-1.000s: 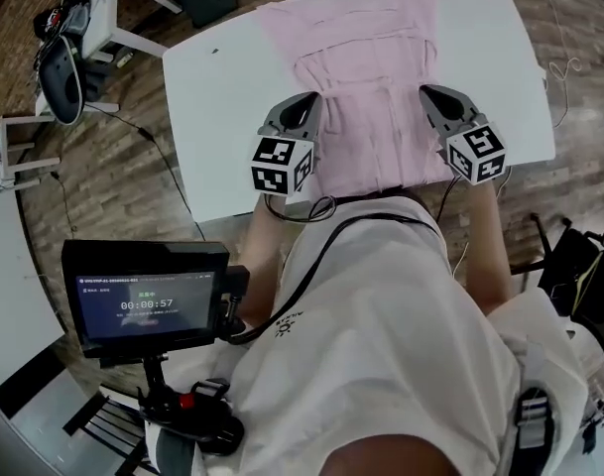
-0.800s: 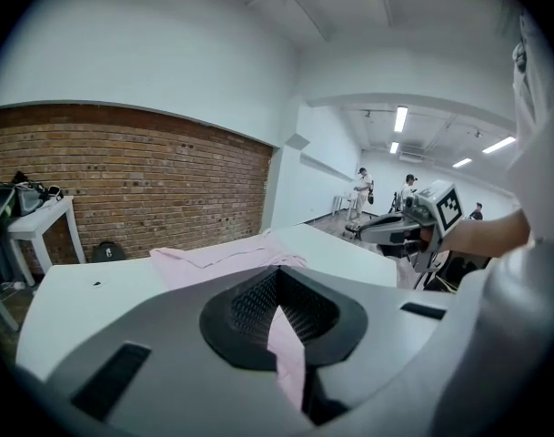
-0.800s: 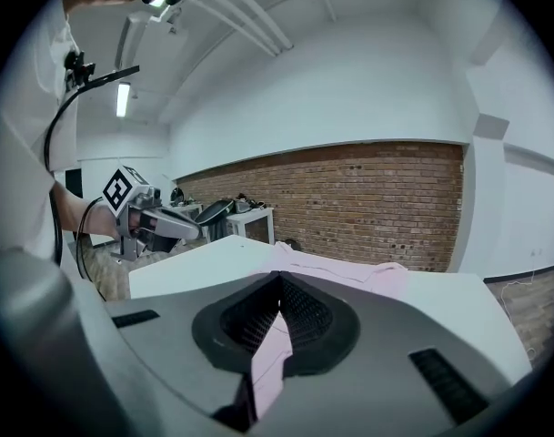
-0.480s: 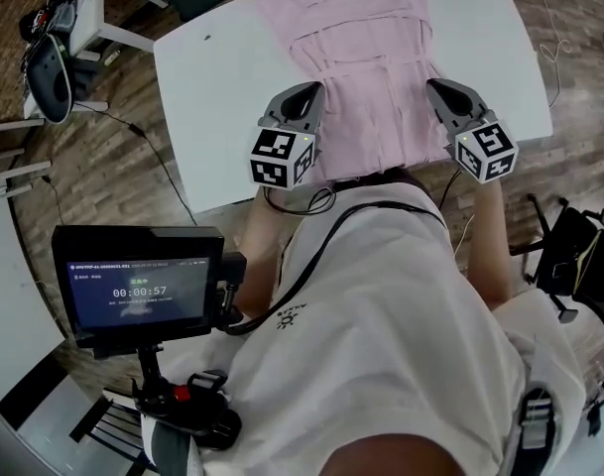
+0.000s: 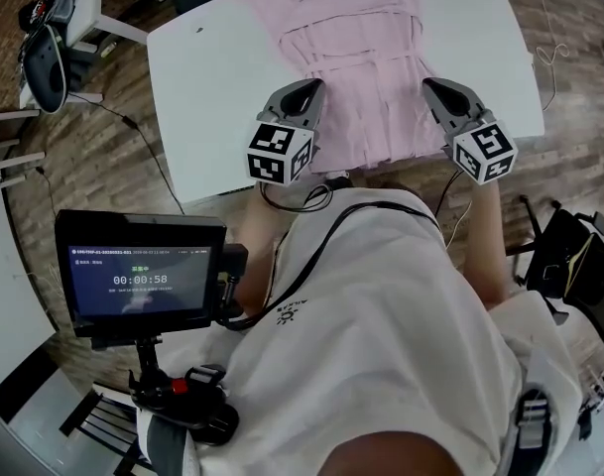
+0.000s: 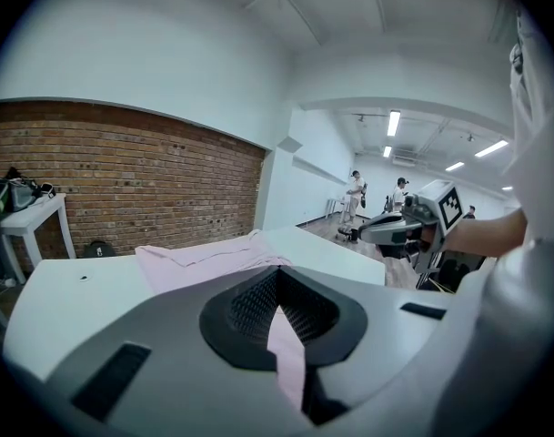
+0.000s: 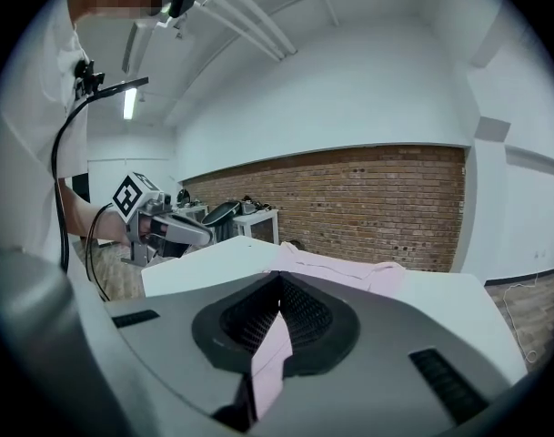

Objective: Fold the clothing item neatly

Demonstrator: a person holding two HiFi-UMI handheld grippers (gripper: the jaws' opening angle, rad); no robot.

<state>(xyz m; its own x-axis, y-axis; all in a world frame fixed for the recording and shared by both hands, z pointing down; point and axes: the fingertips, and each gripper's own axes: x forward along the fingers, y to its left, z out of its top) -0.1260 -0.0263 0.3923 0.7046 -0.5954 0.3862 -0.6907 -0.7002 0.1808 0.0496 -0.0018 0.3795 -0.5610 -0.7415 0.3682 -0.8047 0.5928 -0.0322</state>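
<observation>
Your left gripper [image 5: 305, 91] is closed tight on the pink garment [image 5: 353, 53]. In the left gripper view a thin strip of pink cloth sits pinched between the ribbed pads [image 6: 258, 306], with no gap showing on either side. Your right gripper [image 5: 437, 88] is just as tightly closed, and the right gripper view shows a fold of the same cloth clamped between its pads [image 7: 299, 315].

The garment lies along the middle of the white worktop [image 5: 202, 97]. It runs from the far edge towards the near edge, where its hem ends just in front of your body. You hold it at its two side edges, the left gripper on the left edge and the right gripper on the right one. Both grippers stand over the near half of the worktop. The cloth between them is creased, with several folds running across it. The worktop is bare to the left and right of the garment.

Each gripper's marker cube faces up at you, and both grippers point away from you and slightly downward.

A screen on a stand [image 5: 143, 276] sits by your left hip, off the worktop's near left corner. A brick wall [image 6: 122, 189] stands beyond the far edge.
</observation>
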